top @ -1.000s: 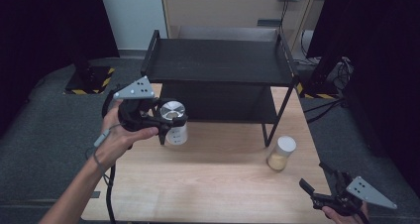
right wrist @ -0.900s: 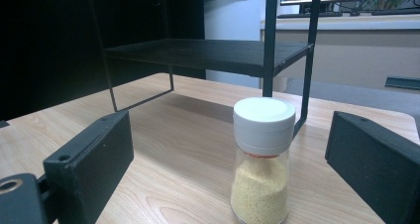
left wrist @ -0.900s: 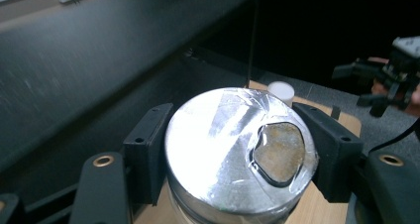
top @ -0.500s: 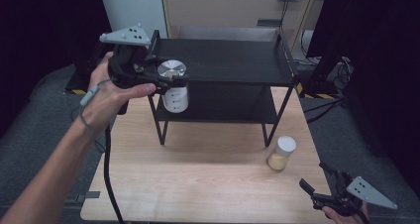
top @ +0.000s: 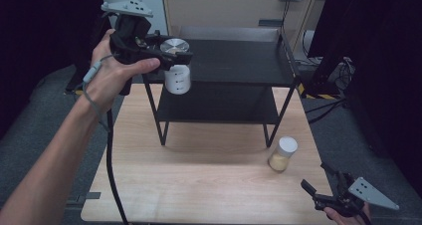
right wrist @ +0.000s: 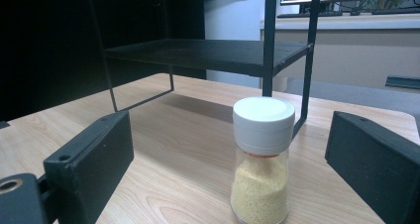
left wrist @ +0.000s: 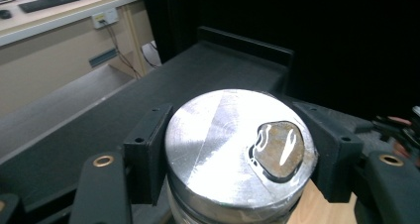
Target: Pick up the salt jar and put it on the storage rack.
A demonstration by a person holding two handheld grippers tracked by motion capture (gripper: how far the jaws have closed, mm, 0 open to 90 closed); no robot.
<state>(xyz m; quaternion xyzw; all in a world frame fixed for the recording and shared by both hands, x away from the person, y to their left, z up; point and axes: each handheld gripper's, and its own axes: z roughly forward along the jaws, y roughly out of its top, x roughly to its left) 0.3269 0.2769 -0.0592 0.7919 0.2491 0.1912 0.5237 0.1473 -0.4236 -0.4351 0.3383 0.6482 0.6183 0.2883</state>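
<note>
At the far left of the high view, the left forearm reaches up and forward, its left gripper (top: 169,53) clamped on the silver-lidded jar (top: 177,70) held at the black shelf's (top: 239,60) top-left corner; its contents are unclear. Low right, the right gripper (top: 323,185), jaws apart, hovers near the white-capped jar (top: 282,154), the hand cut off.

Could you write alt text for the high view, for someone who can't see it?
A person's left hand holds the left gripper, jaws clamped on a white jar with a silver metal lid, at the top shelf of a black metal rack. On the pale wooden table, a white-capped glass jar of yellow grains stands before the open right gripper.
</note>
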